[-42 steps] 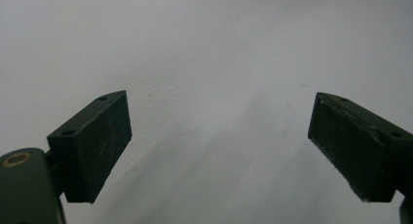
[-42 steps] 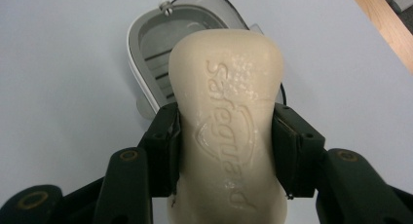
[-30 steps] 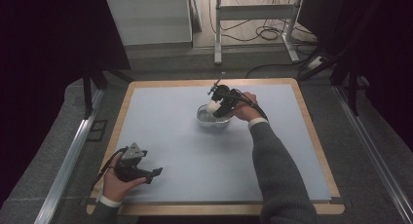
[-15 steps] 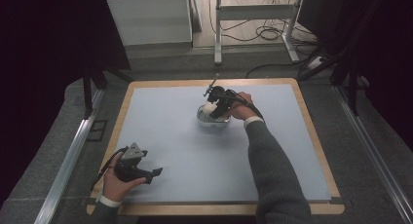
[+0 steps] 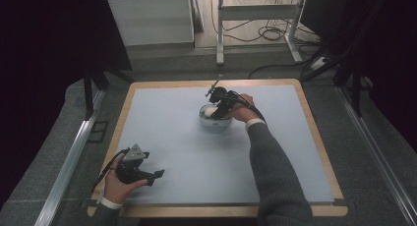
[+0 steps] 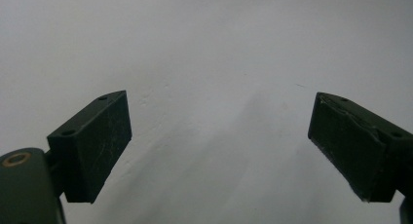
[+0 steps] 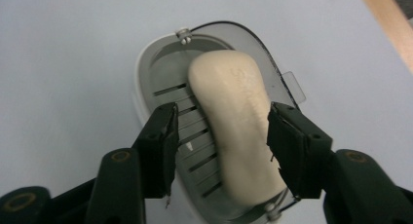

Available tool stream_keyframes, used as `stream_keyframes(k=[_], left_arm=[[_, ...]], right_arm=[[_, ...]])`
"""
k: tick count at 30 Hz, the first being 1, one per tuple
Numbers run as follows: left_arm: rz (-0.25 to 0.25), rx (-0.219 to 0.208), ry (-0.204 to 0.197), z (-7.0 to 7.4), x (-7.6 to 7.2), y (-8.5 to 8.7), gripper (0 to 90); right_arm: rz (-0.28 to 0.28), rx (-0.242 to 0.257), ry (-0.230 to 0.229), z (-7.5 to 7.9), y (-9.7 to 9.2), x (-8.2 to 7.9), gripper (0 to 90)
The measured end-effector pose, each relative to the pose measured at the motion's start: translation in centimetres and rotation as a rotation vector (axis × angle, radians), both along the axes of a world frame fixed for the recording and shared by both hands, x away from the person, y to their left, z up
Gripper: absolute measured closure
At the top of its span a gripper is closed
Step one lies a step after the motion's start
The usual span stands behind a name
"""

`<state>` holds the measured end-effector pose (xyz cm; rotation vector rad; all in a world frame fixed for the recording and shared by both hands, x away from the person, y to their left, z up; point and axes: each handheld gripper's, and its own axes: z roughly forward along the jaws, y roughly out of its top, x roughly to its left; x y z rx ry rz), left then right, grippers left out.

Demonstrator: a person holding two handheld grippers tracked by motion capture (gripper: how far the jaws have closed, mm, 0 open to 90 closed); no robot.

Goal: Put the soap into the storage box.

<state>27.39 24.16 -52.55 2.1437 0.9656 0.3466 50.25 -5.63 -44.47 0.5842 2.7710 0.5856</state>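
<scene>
A cream bar of soap [image 7: 229, 131] lies lengthwise in a white slotted soap dish [image 7: 156, 73] with a clear hinged lid behind it. My right gripper [image 7: 221, 136] is open and straddles the bar: the right jaw is at its side, while the left jaw stands apart over the slots. From above, the dish [image 5: 214, 123] sits on the pale blue mat [image 5: 196, 157] at mid-table, with the right gripper [image 5: 220, 108] tipped down into it. My left gripper [image 5: 156, 175] rests near the front left corner, open, with bare mat between its jaws [image 6: 219, 141].
The mat lies on a wooden board [image 5: 314, 132] with a rim all round. Dark floor and metal rails [image 5: 69, 162] flank the table. A white cabinet [image 5: 150, 19] and a desk frame with cables [image 5: 255, 24] stand beyond the far edge.
The right gripper has shifted slightly left and settled lower over the dish. The left hand and its gripper have stayed put.
</scene>
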Motion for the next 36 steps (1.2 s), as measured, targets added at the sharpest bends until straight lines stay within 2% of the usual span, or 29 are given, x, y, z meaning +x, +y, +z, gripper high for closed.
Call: stream_keyframes(k=[2,3,5,9,12,16,21,25,26,27,28,29,33,35,36], left_arm=[[0.000,0.002,0.000,0.0,0.0,0.0,9.1],[-0.001,0.002,0.001,0.0,0.0,0.0,9.1],[-0.002,0.002,0.001,0.0,0.0,-0.1,9.1],[-0.004,0.002,0.001,-0.1,0.0,-0.1,9.1],[-0.003,0.003,0.002,-0.1,0.0,-0.2,9.2],[-0.004,0.005,0.004,-0.2,0.0,-0.2,9.1],[-0.003,0.003,0.004,-0.2,0.0,-0.3,9.2],[0.000,0.002,0.003,-0.2,0.0,-0.3,9.2],[0.001,0.003,0.003,-0.2,0.0,-0.3,9.2],[0.002,0.003,0.001,-0.1,0.0,-0.3,9.2],[0.002,0.003,0.001,-0.1,0.0,-0.3,9.2],[0.005,0.003,-0.001,-0.1,0.0,-0.3,9.2],[0.008,0.004,-0.002,-0.1,0.0,-0.2,9.2],[0.011,0.002,-0.002,-0.1,-0.1,-0.3,9.2],[0.011,0.002,-0.002,-0.1,-0.1,-0.3,9.2]], right_arm=[[-0.028,0.041,0.003,0.4,-0.3,-0.1,41.3],[-0.049,0.088,0.018,0.6,-0.6,-0.2,39.9],[-0.069,0.120,0.009,0.9,-1.0,-0.4,37.3],[-0.093,0.154,-0.005,1.2,-1.5,-1.1,34.8],[-0.109,0.189,-0.040,1.6,-2.5,-2.4,32.7],[-0.124,0.212,-0.054,1.7,-3.3,-3.5,32.2],[-0.151,0.236,-0.067,1.4,-5.3,-5.0,31.6],[-0.177,0.260,-0.076,0.6,-7.7,-6.6,31.2],[-0.177,0.260,-0.076,0.6,-7.7,-6.6,31.2],[-0.203,0.270,-0.069,0.3,-8.8,-7.3,31.2],[-0.203,0.270,-0.069,0.3,-8.8,-7.3,31.2],[-0.211,0.272,-0.080,-0.1,-9.8,-8.0,31.1],[-0.234,0.283,-0.086,-0.6,-11.0,-9.1,31.1],[-0.253,0.297,-0.096,-1.1,-12.3,-10.4,30.7],[-0.253,0.297,-0.096,-1.1,-12.3,-10.4,30.7]])
